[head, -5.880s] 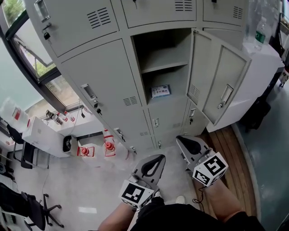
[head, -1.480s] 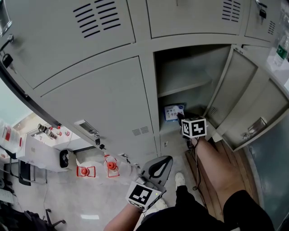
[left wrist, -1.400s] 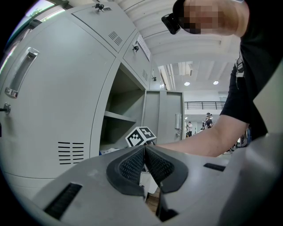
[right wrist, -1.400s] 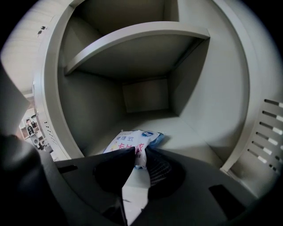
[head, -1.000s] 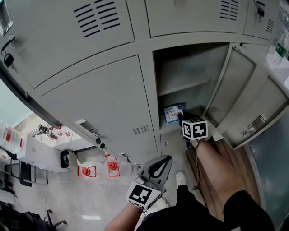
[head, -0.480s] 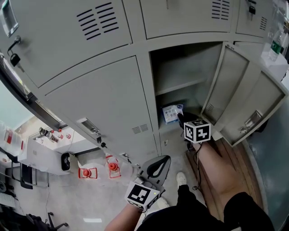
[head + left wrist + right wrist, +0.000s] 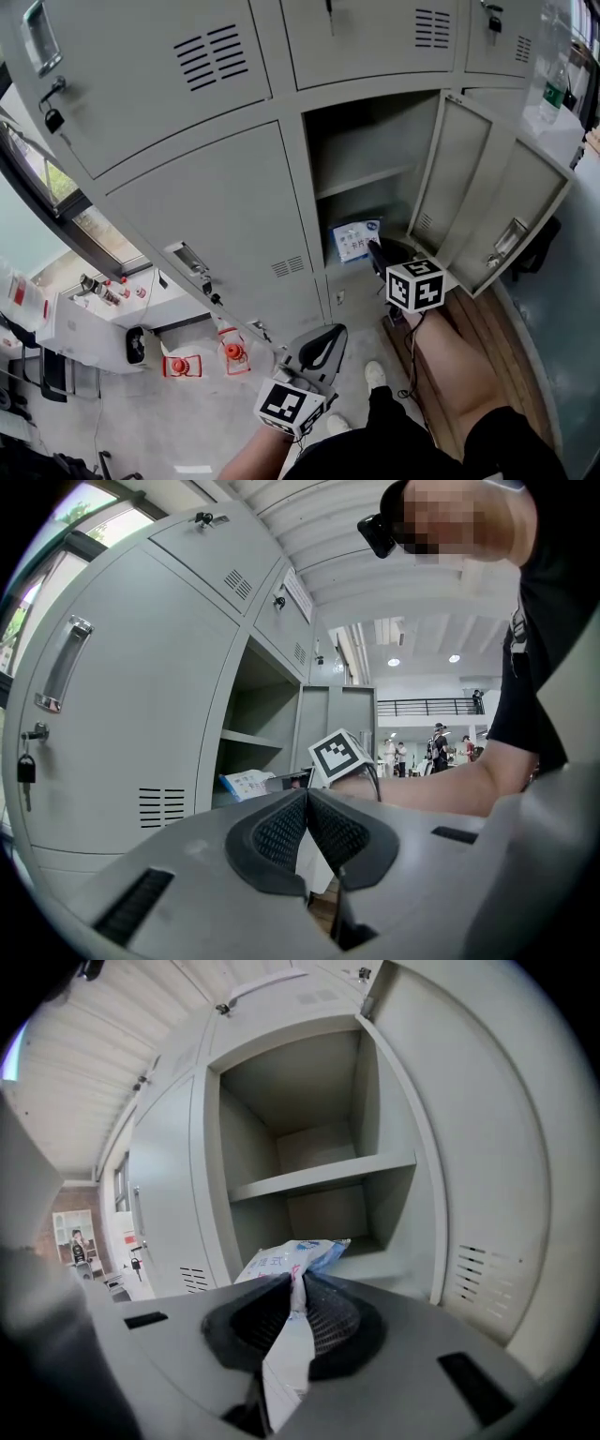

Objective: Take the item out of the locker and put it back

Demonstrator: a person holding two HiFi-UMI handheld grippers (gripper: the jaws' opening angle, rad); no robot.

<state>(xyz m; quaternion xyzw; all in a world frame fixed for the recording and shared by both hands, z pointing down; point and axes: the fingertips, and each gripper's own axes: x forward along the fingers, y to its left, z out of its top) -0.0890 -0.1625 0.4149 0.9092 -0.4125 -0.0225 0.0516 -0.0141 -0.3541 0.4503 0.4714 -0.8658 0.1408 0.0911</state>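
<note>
Open locker [image 7: 291,169] compartment divided by shelf [image 7: 366,181]. Packet [image 7: 356,241] seen below shelf, at front edge of compartment bottom; whether rested there or lifted cannot be told. Pale floor [image 7: 187,412] seen below locker, wooden boards [image 7: 487,328] laid at right.

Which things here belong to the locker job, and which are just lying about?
Job: blue-and-white packet, clamped in the right tool; open locker; its door.
Lying about: bottle on the white cabinet; red objects on the floor; left tool, shut and idle.
</note>
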